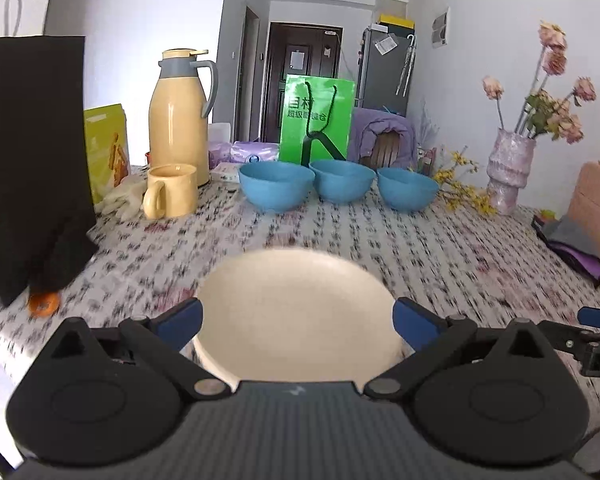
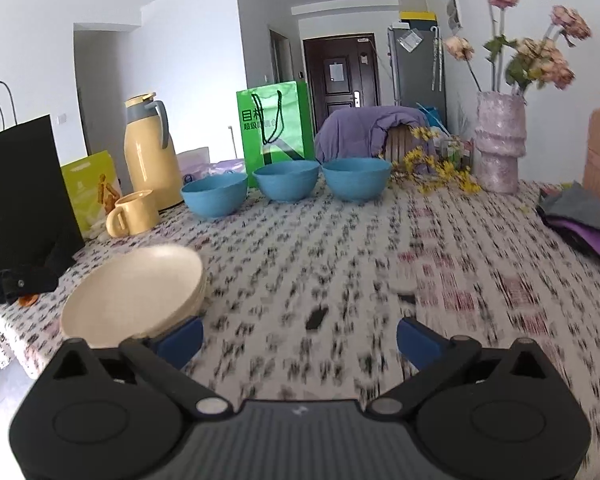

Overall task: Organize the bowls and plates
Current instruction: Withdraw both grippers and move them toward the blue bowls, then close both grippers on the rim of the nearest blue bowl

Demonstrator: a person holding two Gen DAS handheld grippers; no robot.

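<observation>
Centrally, in the left wrist view, the left gripper (image 1: 298, 320) stands with its jaws spread wide on either side of a stack of cream plates (image 1: 296, 312). The blue pads (image 1: 182, 322) sit just beside the rim at 9 and 3 o'clock; whether they touch it cannot be told. The plates rest on the patterned bench (image 1: 440, 248).

Three blue bowls (image 1: 277, 186) stand in a row at 12 o'clock, nearly touching, before a green paper bag (image 1: 318, 120). A yellow mug (image 1: 172, 191) and a yellow thermos jug (image 1: 178, 116) stand at 10 o'clock, a pink vase (image 1: 508, 170) at 2 o'clock.

In the right wrist view, the right gripper (image 2: 299, 340) has its jaws fully released over bare cloth, grasping nothing. The plate stack lies at its 10 o'clock, close to the left pad.
</observation>
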